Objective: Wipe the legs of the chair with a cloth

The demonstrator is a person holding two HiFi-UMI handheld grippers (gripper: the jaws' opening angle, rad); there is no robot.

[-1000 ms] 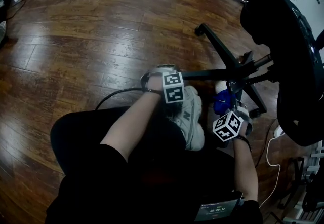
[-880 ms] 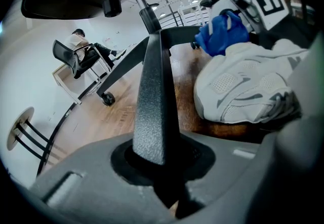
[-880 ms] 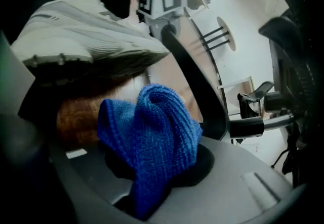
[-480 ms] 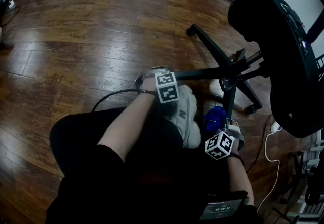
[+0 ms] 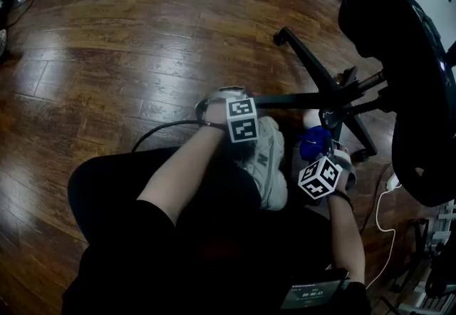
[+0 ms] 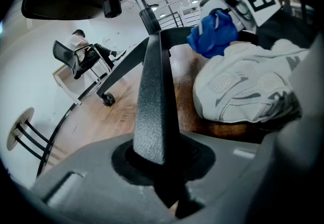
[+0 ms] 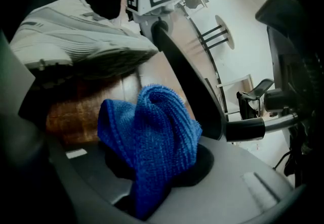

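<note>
The black chair base (image 5: 329, 112) spreads several legs over the wood floor. My left gripper (image 5: 246, 103) is shut on the end of the leg (image 5: 292, 100) that points left; in the left gripper view that textured leg (image 6: 152, 101) runs up from between the jaws of the left gripper (image 6: 162, 167). My right gripper (image 5: 324, 162) is shut on a bunched blue cloth (image 5: 313, 142), close under the hub by the near leg. In the right gripper view the cloth (image 7: 149, 132) fills the right gripper (image 7: 152, 177), beside the held leg (image 7: 187, 81). Whether the cloth touches a leg is hidden.
A grey sneaker (image 5: 267, 164) rests on the floor between the two grippers. The black chair seat (image 5: 406, 71) hangs over the right side. A white cable (image 5: 385, 217) lies at the lower right and a dark cable (image 5: 164, 128) at the left.
Half a second ago the right gripper and cloth had slid back toward me along the near leg; now they are up near the hub again. The left gripper keeps its hold.
</note>
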